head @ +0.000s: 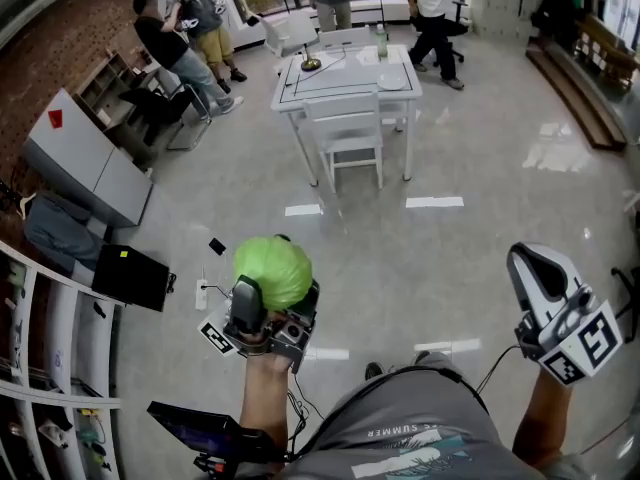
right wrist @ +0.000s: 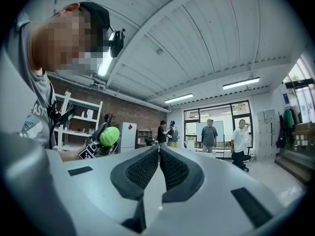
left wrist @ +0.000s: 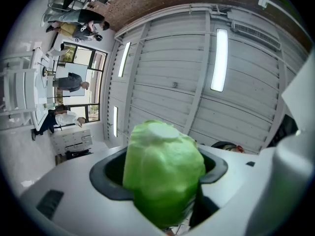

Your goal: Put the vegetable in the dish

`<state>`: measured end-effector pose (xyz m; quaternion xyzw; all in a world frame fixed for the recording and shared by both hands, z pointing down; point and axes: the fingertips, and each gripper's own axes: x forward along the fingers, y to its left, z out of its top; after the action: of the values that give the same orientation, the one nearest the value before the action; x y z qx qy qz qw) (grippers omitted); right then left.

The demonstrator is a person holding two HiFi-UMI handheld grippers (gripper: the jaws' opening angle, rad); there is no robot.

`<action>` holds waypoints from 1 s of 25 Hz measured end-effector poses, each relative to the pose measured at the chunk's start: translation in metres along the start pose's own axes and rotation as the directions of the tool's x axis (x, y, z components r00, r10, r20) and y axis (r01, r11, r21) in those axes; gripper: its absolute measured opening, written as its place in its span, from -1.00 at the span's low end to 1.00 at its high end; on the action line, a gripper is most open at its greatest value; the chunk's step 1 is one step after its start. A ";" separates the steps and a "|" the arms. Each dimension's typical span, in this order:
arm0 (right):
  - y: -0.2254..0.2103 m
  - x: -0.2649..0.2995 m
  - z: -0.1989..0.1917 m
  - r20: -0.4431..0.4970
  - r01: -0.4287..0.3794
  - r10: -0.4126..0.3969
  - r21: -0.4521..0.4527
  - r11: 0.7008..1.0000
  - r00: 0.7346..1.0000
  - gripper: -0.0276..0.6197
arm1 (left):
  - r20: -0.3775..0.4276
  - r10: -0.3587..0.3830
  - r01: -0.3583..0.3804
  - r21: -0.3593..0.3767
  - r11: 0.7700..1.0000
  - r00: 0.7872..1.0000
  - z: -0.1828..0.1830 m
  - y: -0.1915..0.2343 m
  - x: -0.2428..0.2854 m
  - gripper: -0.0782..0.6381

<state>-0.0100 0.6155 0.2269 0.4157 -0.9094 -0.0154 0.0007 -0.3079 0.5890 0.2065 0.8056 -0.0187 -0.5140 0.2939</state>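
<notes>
While clamped in the left gripper point(head: 262, 313), the cabbage point(head: 273, 270) looks round, pale green.

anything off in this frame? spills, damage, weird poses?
Nothing spilled or damaged. One oddity: the left tongs grip the green cabbage and point it up at the ceiling, out over the floor and far from the white table. The right tongs are shut on nothing, also away from it.
</notes>
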 end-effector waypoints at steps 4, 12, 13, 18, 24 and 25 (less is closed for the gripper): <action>-0.013 0.004 -0.001 -0.003 0.011 -0.011 0.011 1.000 1.000 -0.90 | -0.006 0.011 -0.011 -0.007 1.000 1.000 -0.001 0.012 0.004 0.18; -0.079 0.024 -0.008 0.000 -0.016 0.016 0.047 0.999 1.000 -0.90 | 0.009 0.046 -0.046 -0.001 0.999 0.999 -0.010 0.066 0.038 0.18; -0.089 0.025 -0.009 0.001 -0.020 0.020 0.049 0.999 1.000 -0.90 | 0.013 0.047 -0.047 0.002 0.999 0.999 -0.013 0.072 0.044 0.17; -0.125 0.025 -0.012 0.012 -0.033 0.033 0.058 0.998 0.999 -0.90 | 0.021 0.048 -0.049 0.018 0.999 0.999 -0.027 0.092 0.062 0.17; -0.167 0.021 -0.015 0.015 -0.069 0.068 0.065 0.996 0.998 -0.90 | 0.033 0.060 -0.061 0.049 0.997 0.998 -0.048 0.113 0.086 0.17; -0.173 0.021 -0.016 0.015 -0.073 0.072 0.066 0.995 0.997 -0.90 | 0.034 0.062 -0.064 0.053 0.997 0.997 -0.051 0.117 0.089 0.17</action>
<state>0.1070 0.4859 0.2375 0.3822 -0.9238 0.0123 -0.0183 -0.1916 0.4860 0.2068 0.8039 -0.0630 -0.5168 0.2877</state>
